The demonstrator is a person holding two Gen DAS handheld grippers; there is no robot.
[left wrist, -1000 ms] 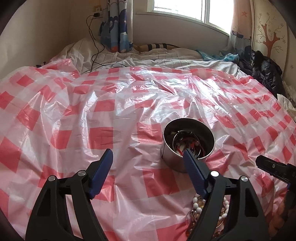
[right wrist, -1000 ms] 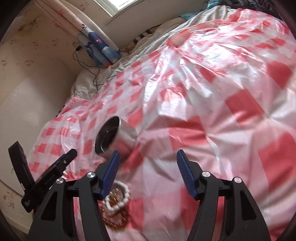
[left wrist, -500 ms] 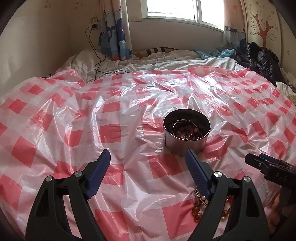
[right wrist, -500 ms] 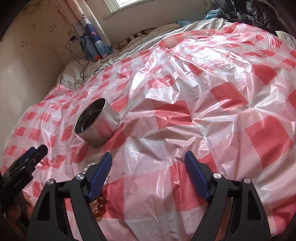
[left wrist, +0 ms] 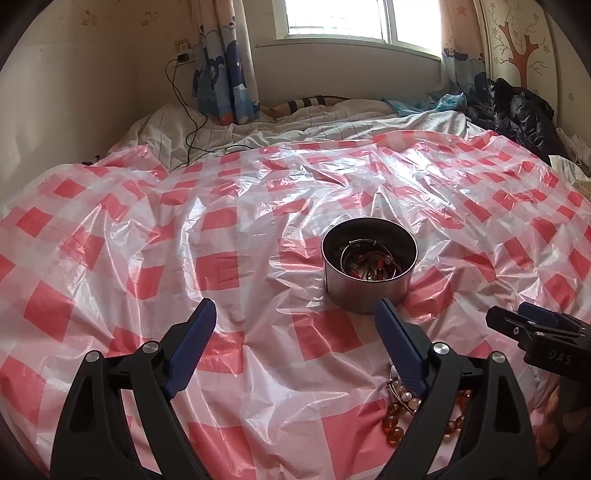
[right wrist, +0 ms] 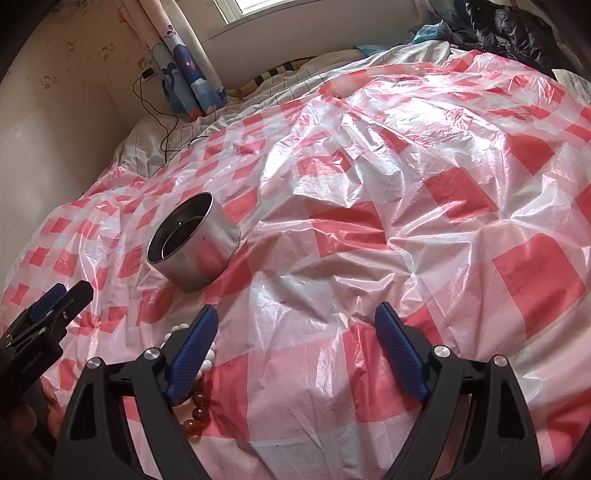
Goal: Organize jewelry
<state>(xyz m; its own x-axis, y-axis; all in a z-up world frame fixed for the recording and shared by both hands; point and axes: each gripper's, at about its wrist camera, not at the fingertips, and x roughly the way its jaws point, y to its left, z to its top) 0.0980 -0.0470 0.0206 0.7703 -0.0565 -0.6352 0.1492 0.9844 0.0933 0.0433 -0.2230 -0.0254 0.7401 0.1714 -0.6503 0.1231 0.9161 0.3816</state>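
Tin (left wrist: pixel 369 291) farther from left hand-held gripper (left wrist: pixel 295 314) than before.

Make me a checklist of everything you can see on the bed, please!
Surface: red-and-white checked plastic sheet, wrinkled, spread over the bed.
Job's things: metal tin upright with jewelry inside; amber bead bracelet and white bead bracelet lying loose on the sheet near the grippers.
Clutter: black jacket and blue plastic bag at the far edge.
Grippers: left gripper and right gripper both open, holding nothing.
Cables: black cord from a wall socket onto the bedding.
Surroundings: window, blue patterned curtain, tree wall sticker.
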